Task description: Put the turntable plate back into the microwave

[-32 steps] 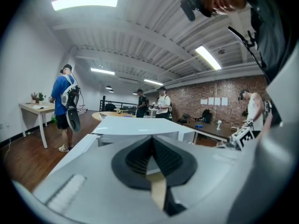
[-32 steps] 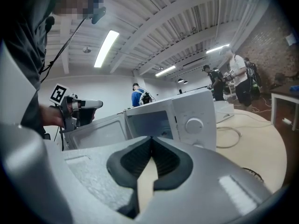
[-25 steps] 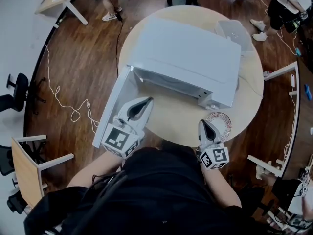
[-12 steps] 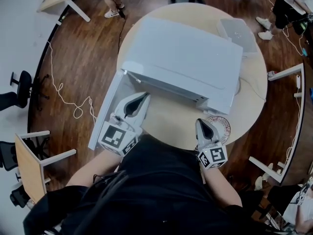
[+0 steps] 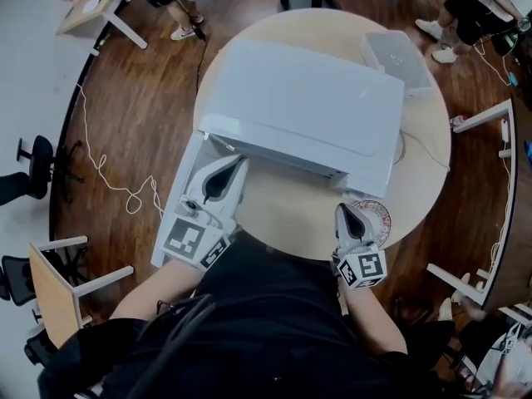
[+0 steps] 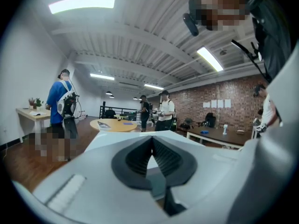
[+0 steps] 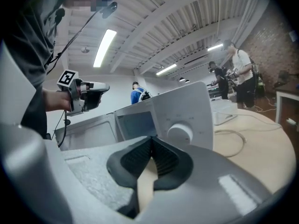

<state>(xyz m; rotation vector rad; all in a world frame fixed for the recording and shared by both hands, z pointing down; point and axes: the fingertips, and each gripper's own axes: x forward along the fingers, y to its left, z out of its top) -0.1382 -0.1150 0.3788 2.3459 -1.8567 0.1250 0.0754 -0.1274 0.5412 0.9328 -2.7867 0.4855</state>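
The white microwave (image 5: 307, 98) stands on the round wooden table (image 5: 291, 214), its door (image 5: 176, 206) swung open to the left. The glass turntable plate (image 5: 378, 214) lies flat on the table by the microwave's front right corner. My left gripper (image 5: 241, 161) hovers over the inner edge of the open door, pointing at the cavity mouth, jaws shut and empty (image 6: 152, 141). My right gripper (image 5: 342, 209) rests low just left of the plate, shut with nothing in it (image 7: 152, 141). In the right gripper view the control knob (image 7: 180, 133) is straight ahead.
A white lidded box (image 5: 397, 56) sits at the table's back right, and a cable (image 5: 407, 152) loops beside the microwave. The open door overhangs the table's left edge. Chairs, desks and other people stand around on the wooden floor.
My left gripper has drawn slightly left and up, back from the microwave front. The right gripper and the plate have stayed put.
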